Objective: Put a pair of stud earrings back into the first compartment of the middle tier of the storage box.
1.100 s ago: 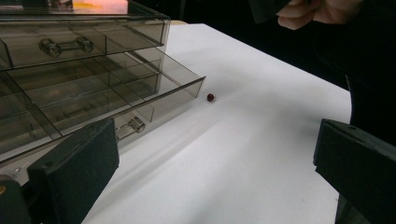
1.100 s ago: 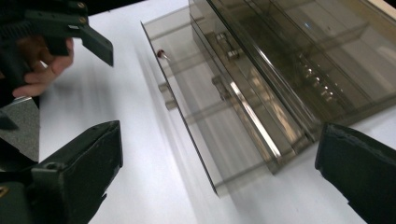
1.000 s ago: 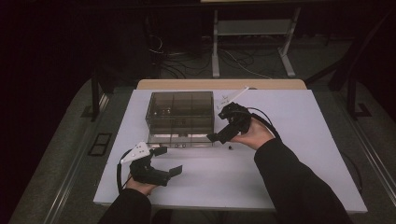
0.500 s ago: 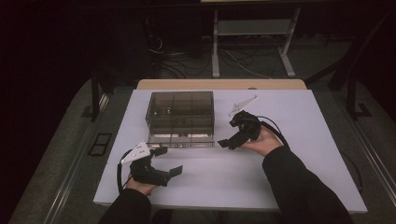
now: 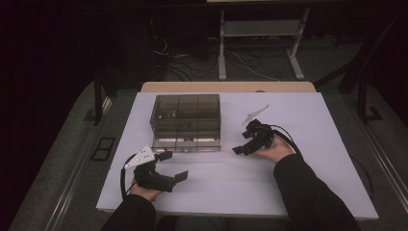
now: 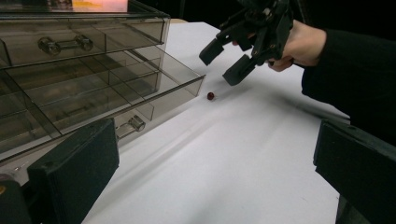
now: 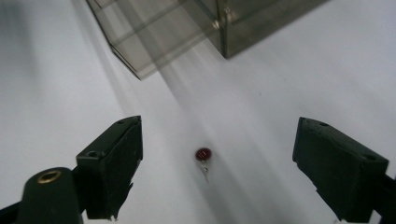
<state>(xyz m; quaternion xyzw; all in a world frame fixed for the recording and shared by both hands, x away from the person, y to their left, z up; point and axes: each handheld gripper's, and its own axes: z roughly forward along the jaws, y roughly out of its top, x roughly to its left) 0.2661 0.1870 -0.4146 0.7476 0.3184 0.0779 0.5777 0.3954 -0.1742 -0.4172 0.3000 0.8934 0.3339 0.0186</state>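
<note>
A small red bead [image 7: 203, 154] lies on the white table [image 5: 308, 125], just off the front right corner of a smoky clear drawer box [image 5: 185, 113]. The box's bottom drawer [image 6: 116, 88] is pulled out. My right gripper [image 5: 239, 149] hangs low over the bead, tips pointing down. In the right gripper view the bead [image 6: 210, 96] sits between the jaws of the right gripper [image 7: 219, 140] but apart from both pads. Those jaws have just been closing a little and still stand wide. My left gripper [image 5: 174, 166] rests open near the front left, holding nothing.
The box stands at the table's back middle, its drawers fitted with metal handles [image 6: 63, 44]. A wooden table edge [image 5: 226, 86] shows behind the white top. Cables and a metal stand [image 5: 260, 43] are on the dark floor beyond. Cables trail from both grippers.
My right gripper has come down and to the right, from beside the box's upper right corner to just above the table by the open drawer's corner. The left gripper has stayed put.
</note>
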